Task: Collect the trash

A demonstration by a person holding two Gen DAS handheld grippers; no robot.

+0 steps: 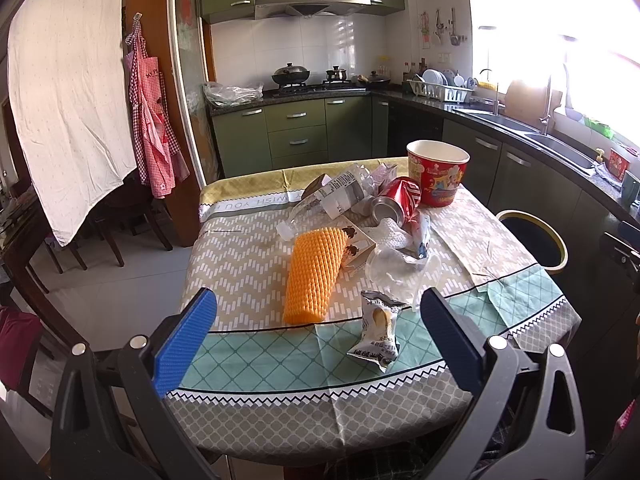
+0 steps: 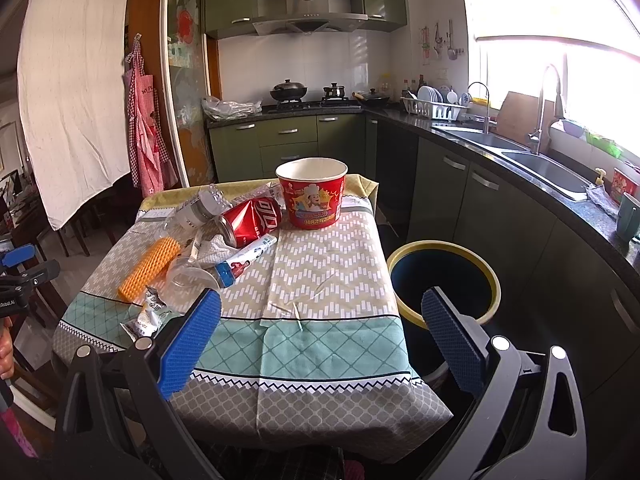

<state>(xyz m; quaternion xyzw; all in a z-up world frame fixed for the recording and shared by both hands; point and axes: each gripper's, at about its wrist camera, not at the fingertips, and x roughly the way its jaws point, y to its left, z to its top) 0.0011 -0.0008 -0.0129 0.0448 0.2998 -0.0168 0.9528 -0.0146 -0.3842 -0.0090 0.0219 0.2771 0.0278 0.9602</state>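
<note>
Trash lies on a small table with a patterned cloth (image 1: 248, 256) (image 2: 328, 280): an orange foam net (image 1: 314, 276) (image 2: 149, 268), a snack wrapper (image 1: 378, 330) (image 2: 146, 318), a clear plastic cup (image 1: 394, 266) (image 2: 188, 276), a crushed red can (image 1: 398, 200) (image 2: 252, 220), a plastic bottle (image 1: 332, 196) (image 2: 196, 208) and a red paper bucket (image 1: 437, 176) (image 2: 311, 194). A dark bin with a yellow rim (image 1: 534, 242) (image 2: 444, 276) stands right of the table. My left gripper (image 1: 320, 320) is open and empty above the near edge. My right gripper (image 2: 322, 318) is open and empty, between table and bin.
Green kitchen cabinets (image 1: 296, 132) and a counter with a sink (image 2: 532, 160) run behind and to the right. A dish rack (image 2: 436, 110) sits on the counter. Dark chairs (image 1: 120, 220) and a hanging white sheet (image 1: 68, 92) are on the left.
</note>
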